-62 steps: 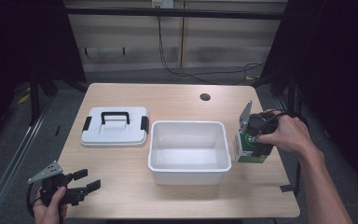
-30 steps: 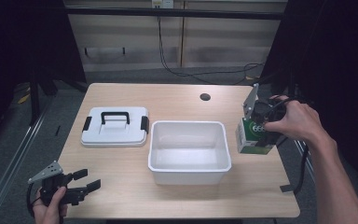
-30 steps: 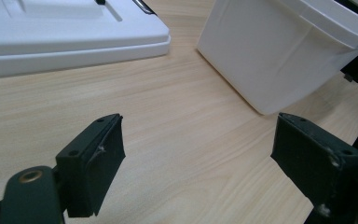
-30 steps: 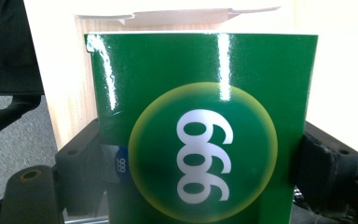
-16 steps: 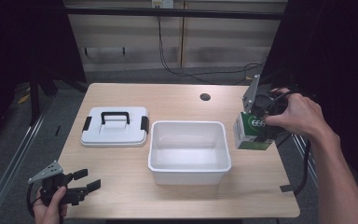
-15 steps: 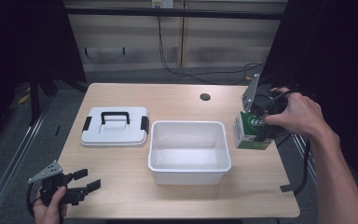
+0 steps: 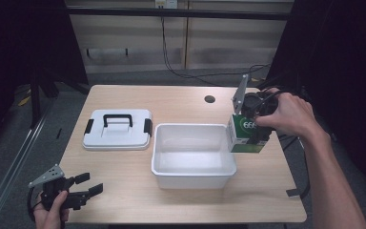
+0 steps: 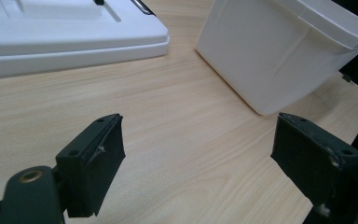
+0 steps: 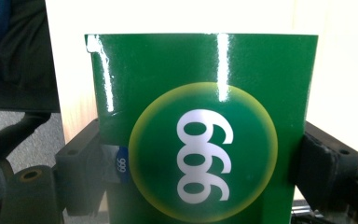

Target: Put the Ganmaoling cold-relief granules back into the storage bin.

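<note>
A green box is going to the white tub

The right gripper (image 7: 253, 128) has its jaws squeezed on both sides of the green box (image 7: 244, 133) and holds it in the air at the right rim of the white tub (image 7: 193, 155). The box could bump that rim and slip out if it goes too low. The left gripper (image 7: 86, 186) waits at the desk (image 7: 181, 102) corner, jaws wide, holding nothing. The lid (image 7: 116, 129) lies beside the tub
</note>
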{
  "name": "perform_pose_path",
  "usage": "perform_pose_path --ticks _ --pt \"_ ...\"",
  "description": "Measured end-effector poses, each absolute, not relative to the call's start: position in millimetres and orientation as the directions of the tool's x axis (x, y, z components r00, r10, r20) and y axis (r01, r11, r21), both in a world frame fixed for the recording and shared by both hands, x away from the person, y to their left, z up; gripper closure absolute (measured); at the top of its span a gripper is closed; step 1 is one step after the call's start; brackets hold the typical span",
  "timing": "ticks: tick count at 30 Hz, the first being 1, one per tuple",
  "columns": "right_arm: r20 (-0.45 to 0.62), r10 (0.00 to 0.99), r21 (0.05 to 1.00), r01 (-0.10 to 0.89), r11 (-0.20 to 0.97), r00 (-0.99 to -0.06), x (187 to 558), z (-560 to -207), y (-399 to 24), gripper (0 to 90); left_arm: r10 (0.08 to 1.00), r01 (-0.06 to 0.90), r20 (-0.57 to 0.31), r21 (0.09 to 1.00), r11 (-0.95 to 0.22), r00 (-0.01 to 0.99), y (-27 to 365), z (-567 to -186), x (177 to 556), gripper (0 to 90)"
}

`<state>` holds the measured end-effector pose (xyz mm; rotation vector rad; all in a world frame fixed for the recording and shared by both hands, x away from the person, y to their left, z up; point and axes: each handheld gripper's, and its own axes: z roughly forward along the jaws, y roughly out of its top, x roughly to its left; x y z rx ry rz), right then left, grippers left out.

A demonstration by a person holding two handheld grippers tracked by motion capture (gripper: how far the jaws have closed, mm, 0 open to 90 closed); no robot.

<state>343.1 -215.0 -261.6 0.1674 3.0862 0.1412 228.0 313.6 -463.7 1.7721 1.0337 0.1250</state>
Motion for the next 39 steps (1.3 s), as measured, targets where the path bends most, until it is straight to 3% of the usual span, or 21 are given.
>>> perform_pose_path --ticks 39 --pt "-0.01 0.063 0.108 0.061 0.992 -0.998 358.3 -276.1 -150.0 15.9 0.686 0.579 -0.365 0.809 -0.102 0.629 312.9 -463.3 227.7 16.5"
